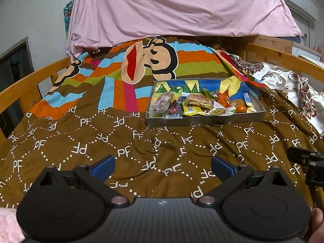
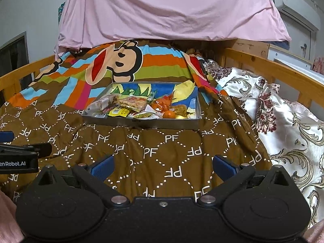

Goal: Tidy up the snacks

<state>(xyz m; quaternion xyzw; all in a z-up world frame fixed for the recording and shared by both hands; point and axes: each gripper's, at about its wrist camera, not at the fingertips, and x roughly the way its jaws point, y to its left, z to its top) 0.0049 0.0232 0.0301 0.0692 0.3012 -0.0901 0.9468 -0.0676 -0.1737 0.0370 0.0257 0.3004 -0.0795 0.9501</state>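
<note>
**Inspector:** Location of the snacks?

**Assistant:** All packets lie inside a shallow metal tray [image 1: 204, 119] resting on a brown quilt [image 1: 125, 141] printed with "PF" lettering. Contents include a pale wrapped bread roll [image 1: 161, 102] at the tray's left, a yellow packet [image 1: 189, 109] near the front wall, and a small orange fruit [image 1: 241, 108] toward the right.

**Inspector:** Grippers?

**Assistant:** The left gripper [image 1: 163, 167] hovers over the quilt, well short of the tray, jaws spread wide, nothing between them. The right gripper [image 2: 163, 167] reads the same: wide apart, empty.

**Inspector:** Surroundings?

**Assistant:** A wooden bed rail [image 2: 269, 64] borders the quilt, a floral bedspread [image 2: 283, 121] lies right of it, and a pink sheet [image 1: 182, 8] hangs behind.
</note>
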